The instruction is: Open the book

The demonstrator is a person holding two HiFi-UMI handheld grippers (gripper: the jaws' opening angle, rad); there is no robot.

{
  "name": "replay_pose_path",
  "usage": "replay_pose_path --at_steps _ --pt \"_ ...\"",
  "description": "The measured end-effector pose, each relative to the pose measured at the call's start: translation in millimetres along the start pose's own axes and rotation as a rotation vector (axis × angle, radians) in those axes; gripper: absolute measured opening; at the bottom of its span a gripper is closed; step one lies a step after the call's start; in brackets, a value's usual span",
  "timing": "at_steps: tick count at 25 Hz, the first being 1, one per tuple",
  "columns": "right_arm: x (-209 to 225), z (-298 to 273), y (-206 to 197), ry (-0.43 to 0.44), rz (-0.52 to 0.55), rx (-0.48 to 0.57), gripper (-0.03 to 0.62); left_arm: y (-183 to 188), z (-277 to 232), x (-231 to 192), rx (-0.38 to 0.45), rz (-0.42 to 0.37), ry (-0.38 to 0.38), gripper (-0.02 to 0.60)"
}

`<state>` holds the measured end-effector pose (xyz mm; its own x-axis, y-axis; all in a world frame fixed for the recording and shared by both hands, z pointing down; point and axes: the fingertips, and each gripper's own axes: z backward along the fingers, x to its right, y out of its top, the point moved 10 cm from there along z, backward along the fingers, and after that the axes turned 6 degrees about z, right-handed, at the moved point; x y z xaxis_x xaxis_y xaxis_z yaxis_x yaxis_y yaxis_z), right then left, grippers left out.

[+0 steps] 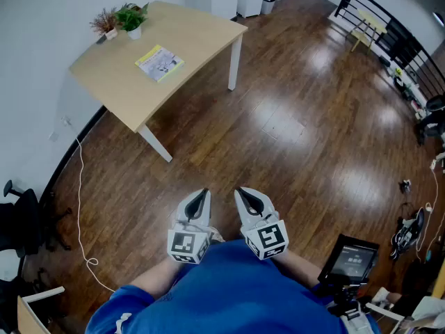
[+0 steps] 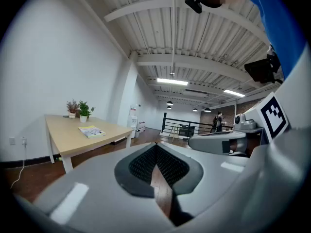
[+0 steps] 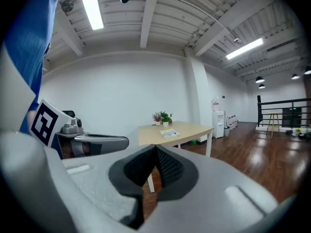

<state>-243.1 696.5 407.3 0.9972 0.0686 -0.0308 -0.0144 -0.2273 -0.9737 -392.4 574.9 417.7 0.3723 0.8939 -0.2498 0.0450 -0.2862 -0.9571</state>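
A closed book (image 1: pixel 159 62) with a yellow and white cover lies flat on the light wooden table (image 1: pixel 188 37), far ahead of me. It also shows small in the left gripper view as the book (image 2: pixel 92 131) and in the right gripper view as the book (image 3: pixel 170 133). My left gripper (image 1: pixel 202 193) and right gripper (image 1: pixel 242 192) are held side by side close to my body, over the wooden floor. Both are shut with nothing between their jaws, and both point toward the table.
Two small potted plants (image 1: pixel 123 19) stand at the table's far corner by the white wall. A white cable (image 1: pixel 80 207) trails over the floor at the left. An office chair (image 1: pixel 21 218) is at the left edge, a black railing (image 1: pixel 389 33) at the upper right, and a screen on a stand (image 1: pixel 350 259) by my right side.
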Motion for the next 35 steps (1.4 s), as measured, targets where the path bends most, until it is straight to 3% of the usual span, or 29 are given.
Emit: replay_pose_path --at_steps 7,24,35 --pt "34 -4 -3 0.002 0.001 0.012 0.003 1 -35 12 0.0 -0.011 0.002 0.006" --pt "232 -51 -3 0.078 -0.033 0.041 0.003 23 -221 67 0.005 -0.035 0.1 0.006" --pt "287 -100 3 0.132 -0.052 0.034 0.003 34 -287 55 -0.014 -0.024 0.143 0.006"
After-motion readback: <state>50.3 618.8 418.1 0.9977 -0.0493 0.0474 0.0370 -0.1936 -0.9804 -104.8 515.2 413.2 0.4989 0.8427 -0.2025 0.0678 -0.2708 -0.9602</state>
